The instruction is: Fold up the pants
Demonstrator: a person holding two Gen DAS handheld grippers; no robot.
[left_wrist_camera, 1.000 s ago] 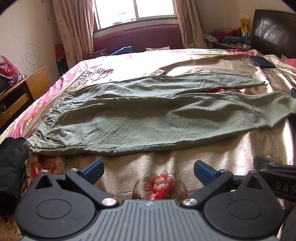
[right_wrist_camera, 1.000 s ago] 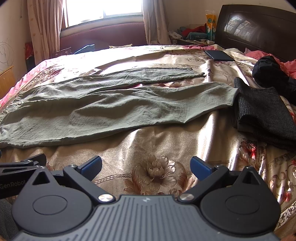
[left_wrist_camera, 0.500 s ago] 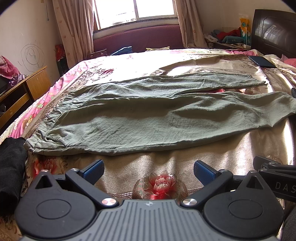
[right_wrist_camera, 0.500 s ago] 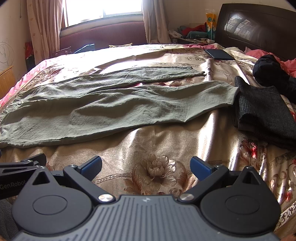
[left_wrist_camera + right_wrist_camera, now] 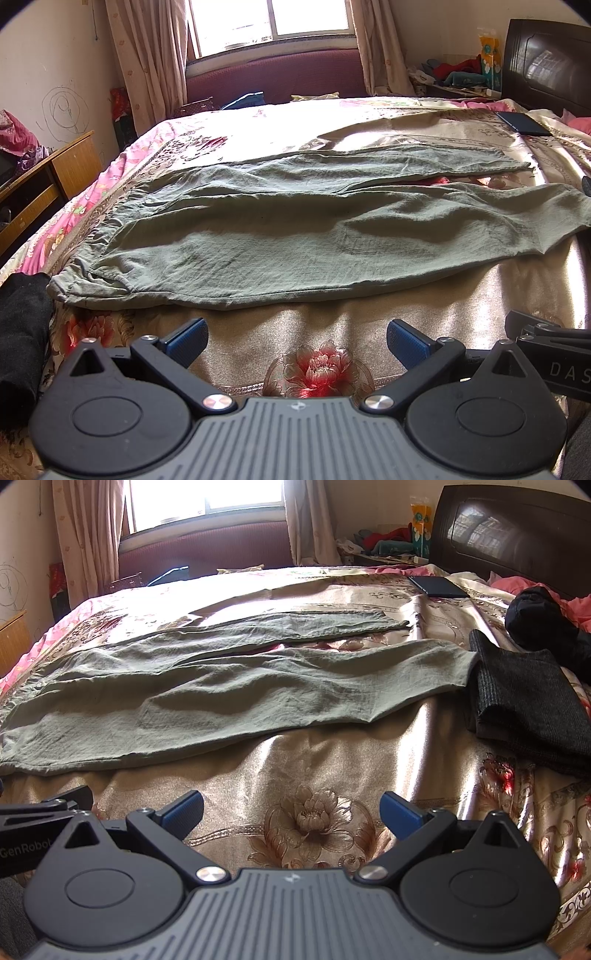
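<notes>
Bare bedspread [image 5: 295, 760] open before the pants [image 5: 229, 686]; folded dark garment [image 5: 524, 705] touching leg hem, right; black cloth [image 5: 22, 332] beside waistband, left

Pants [image 5: 295, 236] lay flat across bed [image 5: 332, 317], waistband left, 2 legs running right. Folded dark garment [image 5: 524, 698] touched near leg's cuff at right. Tablet [image 5: 437, 586] lay behind, toward headboard [image 5: 517, 531]. Desk [image 5: 44, 184] stood left of bed.

change: none seen | pants [image 5: 295, 236]: same spot | tongs: unmoved
</notes>
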